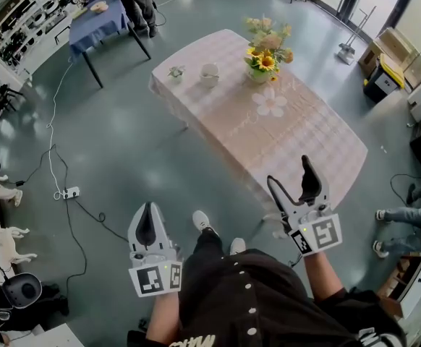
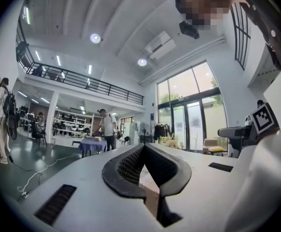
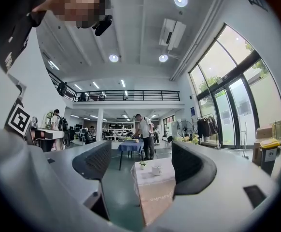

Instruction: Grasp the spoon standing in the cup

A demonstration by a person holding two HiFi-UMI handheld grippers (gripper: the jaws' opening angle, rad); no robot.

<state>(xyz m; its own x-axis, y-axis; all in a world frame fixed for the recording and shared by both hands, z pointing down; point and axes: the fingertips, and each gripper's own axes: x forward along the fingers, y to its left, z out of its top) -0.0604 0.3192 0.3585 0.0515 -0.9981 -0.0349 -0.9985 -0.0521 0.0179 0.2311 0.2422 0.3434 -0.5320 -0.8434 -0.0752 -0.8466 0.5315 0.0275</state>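
Observation:
The white cup [image 1: 209, 73] stands near the far left end of a long table under a pink checked cloth [image 1: 304, 139]; the right gripper view shows the cup [image 3: 156, 170] small and far off. The spoon is too small to make out. My left gripper [image 1: 148, 212] hangs low over the floor near my legs, jaws shut and empty, and in its own view the left gripper [image 2: 144, 150] shows its pads pressed together. My right gripper [image 1: 291, 178] is open at the table's near end, and between its jaws the right gripper [image 3: 145, 164] frames the distant table [image 3: 152, 190].
On the table stand a small potted plant [image 1: 176, 71], a vase of flowers [image 1: 265, 55] and a flower-shaped mat [image 1: 270, 101]. A blue-clothed table [image 1: 98, 22] stands beyond, with a person beside it. A power strip [image 1: 69, 192] and cables lie on the floor at left. Boxes [image 1: 388, 56] sit at right.

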